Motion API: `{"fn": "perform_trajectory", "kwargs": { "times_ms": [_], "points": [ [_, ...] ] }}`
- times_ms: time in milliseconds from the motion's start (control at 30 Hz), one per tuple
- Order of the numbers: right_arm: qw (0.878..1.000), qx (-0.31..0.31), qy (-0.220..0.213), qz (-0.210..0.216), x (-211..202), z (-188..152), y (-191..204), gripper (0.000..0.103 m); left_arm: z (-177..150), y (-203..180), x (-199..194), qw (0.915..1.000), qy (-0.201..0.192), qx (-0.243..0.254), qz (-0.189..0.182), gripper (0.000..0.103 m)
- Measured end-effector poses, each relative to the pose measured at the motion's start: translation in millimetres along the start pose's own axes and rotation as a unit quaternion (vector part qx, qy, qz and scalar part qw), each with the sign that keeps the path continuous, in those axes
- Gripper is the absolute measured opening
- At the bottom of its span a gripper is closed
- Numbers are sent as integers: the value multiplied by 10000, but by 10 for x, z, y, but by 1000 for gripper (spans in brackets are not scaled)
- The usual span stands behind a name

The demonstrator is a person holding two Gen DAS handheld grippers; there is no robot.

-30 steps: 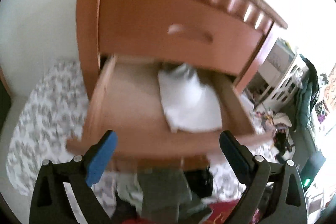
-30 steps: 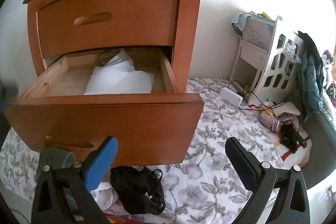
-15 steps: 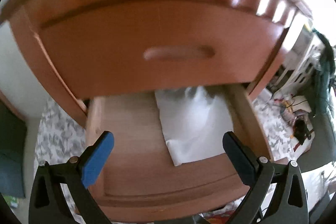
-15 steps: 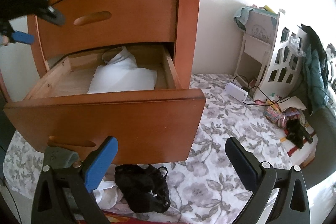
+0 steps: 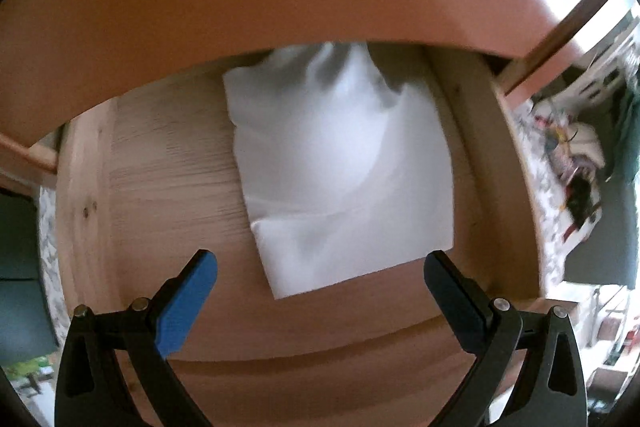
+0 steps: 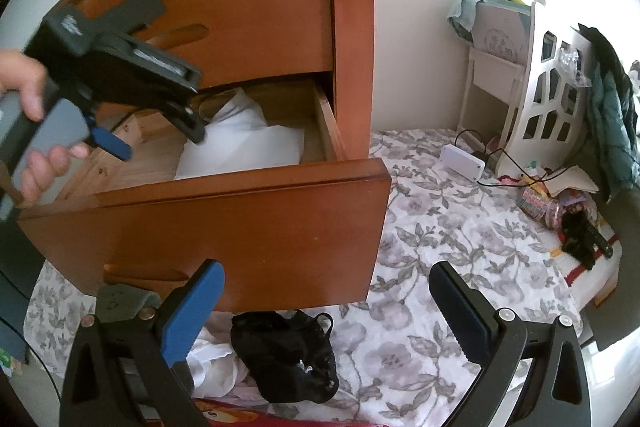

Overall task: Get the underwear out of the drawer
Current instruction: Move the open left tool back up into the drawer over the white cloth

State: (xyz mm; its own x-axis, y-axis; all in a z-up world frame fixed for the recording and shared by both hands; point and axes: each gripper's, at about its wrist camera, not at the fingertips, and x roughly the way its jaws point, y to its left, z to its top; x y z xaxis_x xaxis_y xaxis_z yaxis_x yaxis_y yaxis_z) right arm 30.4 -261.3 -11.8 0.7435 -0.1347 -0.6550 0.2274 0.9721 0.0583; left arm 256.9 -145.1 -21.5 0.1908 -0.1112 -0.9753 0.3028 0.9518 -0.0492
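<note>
- Wooden drawer [image 6: 208,223] is standing pulled open, so the opening step looks done.
- White underwear [image 5: 340,167] is lying folded at the frame's centre, ungrasped.
- Left gripper [image 5: 320,267] is hovering above it, fingers spread.
- Right gripper [image 6: 326,287] is waiting at the lower frame, spread and empty.
- Black garment [image 6: 286,359] is lying below the drawer, seemingly already out.

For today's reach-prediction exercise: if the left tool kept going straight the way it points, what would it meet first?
Most likely the folded white garment lying in the open drawer; the open left tool points at its near edge. Depth is uncertain.
</note>
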Motion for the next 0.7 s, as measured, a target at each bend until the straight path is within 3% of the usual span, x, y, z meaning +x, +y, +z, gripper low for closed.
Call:
{"fn": "perform_trajectory", "kwargs": {
  "times_ms": [233,333,567,700],
  "points": [
    [9998,133,75,130,33,-2,-52,103,117,-22,266,9987,337,104,365,103],
    [9995,205,118,190,51,-4,-81,103,116,-10,368,9981,511,97,322,102],
    [9988,344,201,282,88,-6,-132,103,222,150,312,9988,2,-482,73,97],
    [9985,386,250,310,108,-7,-145,103,263,120,239,9978,-272,-533,292,97]
  ]
}}
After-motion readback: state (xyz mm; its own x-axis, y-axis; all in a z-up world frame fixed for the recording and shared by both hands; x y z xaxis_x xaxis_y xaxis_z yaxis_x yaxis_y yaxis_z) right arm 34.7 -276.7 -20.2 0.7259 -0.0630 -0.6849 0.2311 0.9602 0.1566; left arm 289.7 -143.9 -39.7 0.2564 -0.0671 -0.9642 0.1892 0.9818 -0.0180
